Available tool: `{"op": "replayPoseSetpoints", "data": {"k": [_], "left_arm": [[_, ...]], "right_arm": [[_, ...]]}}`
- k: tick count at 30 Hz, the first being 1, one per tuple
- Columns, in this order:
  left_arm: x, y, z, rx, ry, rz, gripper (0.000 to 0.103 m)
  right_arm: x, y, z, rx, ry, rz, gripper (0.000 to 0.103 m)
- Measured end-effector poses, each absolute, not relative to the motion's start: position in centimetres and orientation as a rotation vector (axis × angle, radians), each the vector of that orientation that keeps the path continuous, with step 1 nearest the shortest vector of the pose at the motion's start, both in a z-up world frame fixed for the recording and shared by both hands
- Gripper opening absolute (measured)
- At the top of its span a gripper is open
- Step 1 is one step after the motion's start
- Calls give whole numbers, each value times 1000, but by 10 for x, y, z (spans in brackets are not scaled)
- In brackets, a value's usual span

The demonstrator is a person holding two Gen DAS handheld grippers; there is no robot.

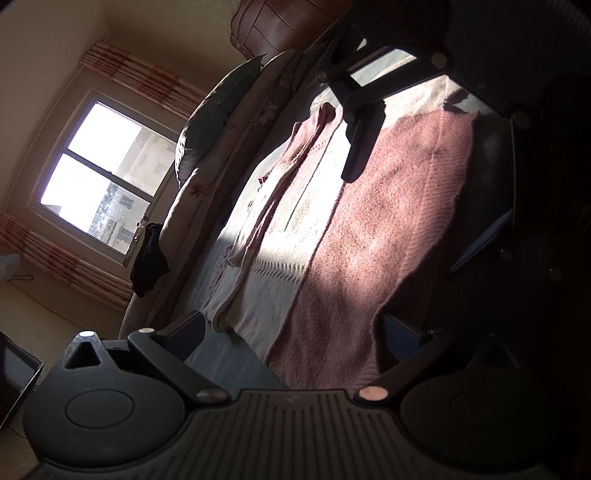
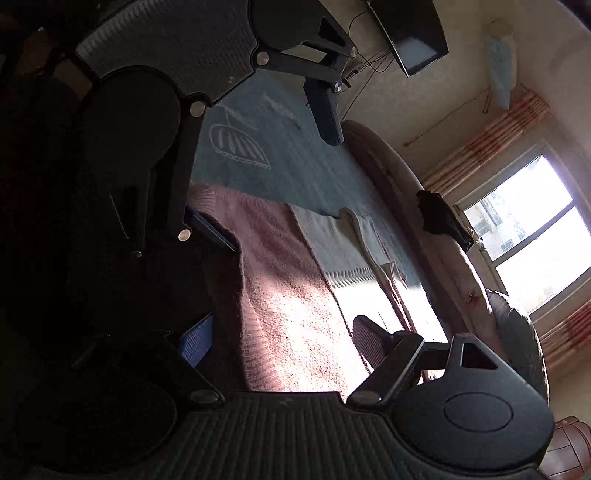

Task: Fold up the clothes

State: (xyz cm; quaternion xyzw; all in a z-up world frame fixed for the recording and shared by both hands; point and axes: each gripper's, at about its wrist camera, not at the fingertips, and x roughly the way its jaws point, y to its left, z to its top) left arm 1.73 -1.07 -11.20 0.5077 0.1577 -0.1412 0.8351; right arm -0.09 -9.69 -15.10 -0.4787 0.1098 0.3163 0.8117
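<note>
A pink and white knit sweater [image 1: 369, 240] lies flat on a blue bed sheet [image 1: 229, 354], partly in a patch of sunlight. One sleeve [image 1: 273, 192] is laid along its white side. My left gripper [image 1: 295, 332] is open over the sweater's hem end, fingers wide apart. Opposite it, my right gripper [image 1: 417, 199] is open over the sweater's other end. In the right wrist view the right gripper [image 2: 282, 339] straddles the pink knit [image 2: 280, 277], with the left gripper [image 2: 269, 171] across from it at the hem. Neither gripper's pads press on the fabric.
The bed has a padded rim [image 2: 406, 177] with a dark cloth [image 2: 443, 218] draped over it. A pillow [image 1: 214, 110] and a wooden headboard [image 1: 280, 22] lie at the far end. A window [image 1: 103, 177] with striped curtains and a screen [image 2: 410, 33] stand beyond the bed.
</note>
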Motion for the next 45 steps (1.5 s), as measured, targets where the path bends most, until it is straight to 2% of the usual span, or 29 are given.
{"op": "replayPoseSetpoints", "data": {"k": [1, 3, 5, 7, 8, 9, 19, 22, 26, 29, 32, 36, 45], "left_arm": [[19, -9, -111, 1065, 335, -292, 100], [22, -6, -108, 1044, 336, -284, 100], [23, -4, -107, 1021, 339, -291, 100], [25, -3, -108, 1010, 342, -292, 100], [24, -4, -108, 1011, 344, -293, 100], [21, -6, -109, 1021, 337, -301, 100], [1, -21, -135, 1262, 300, -405, 100], [3, -15, -140, 1302, 311, -398, 100], [1, -14, -145, 1370, 286, -391, 100], [2, -16, -152, 1419, 229, -347, 100], [3, -16, -146, 1380, 222, -340, 100], [6, -13, -142, 1350, 218, -321, 100], [9, -9, -138, 1307, 228, -319, 100]], "right_arm": [[0, -97, -151, -1022, 236, 673, 80], [3, -101, -151, -1021, 256, 660, 66], [7, -106, -151, -1022, 303, 674, 60], [9, -110, -152, -1022, 329, 681, 36], [11, -111, -150, -1007, 338, 684, 19], [12, -112, -149, -993, 348, 686, 14], [13, -112, -143, -949, 374, 704, 18], [10, -114, -142, -941, 373, 703, 29], [10, -114, -142, -938, 374, 699, 32], [10, -112, -141, -936, 363, 692, 39], [7, -112, -138, -923, 359, 714, 39], [6, -105, -138, -900, 357, 770, 44], [11, -78, -150, -921, 316, 755, 43]]}}
